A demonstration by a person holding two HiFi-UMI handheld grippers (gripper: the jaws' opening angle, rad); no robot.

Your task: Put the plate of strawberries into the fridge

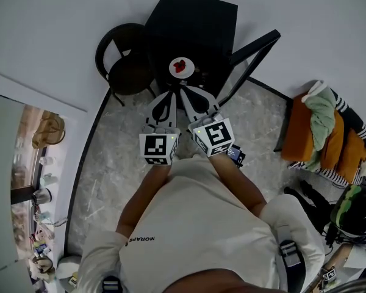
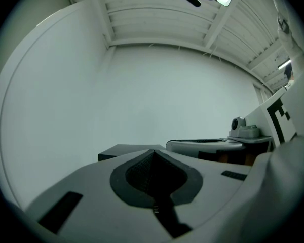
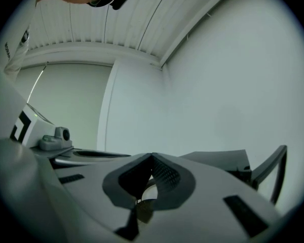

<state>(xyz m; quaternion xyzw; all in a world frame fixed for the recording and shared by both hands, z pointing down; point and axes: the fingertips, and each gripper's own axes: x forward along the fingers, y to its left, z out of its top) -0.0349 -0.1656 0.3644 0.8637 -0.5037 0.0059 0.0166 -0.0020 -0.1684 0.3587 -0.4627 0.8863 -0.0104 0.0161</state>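
Observation:
A white plate of red strawberries (image 1: 181, 67) sits on the front part of a black boxy unit (image 1: 195, 23) against the white wall. A black panel (image 1: 254, 52) sticks out from that unit's right side. Both grippers are held side by side, just short of the plate and pointing at it. The jaws of my left gripper (image 1: 172, 94) (image 2: 153, 152) meet at their tips with nothing between them. My right gripper (image 1: 184, 91) (image 3: 152, 157) is likewise shut and empty. Low behind its pads a pale rounded shape shows, too unclear to name.
A round black chair (image 1: 125, 60) stands left of the black unit. A heap of orange and green cloth (image 1: 320, 130) lies on a rack at the right, with a dark helmet (image 1: 355, 211) below it. A glass door (image 1: 24, 182) lines the left; I stand on marble floor (image 1: 110, 163).

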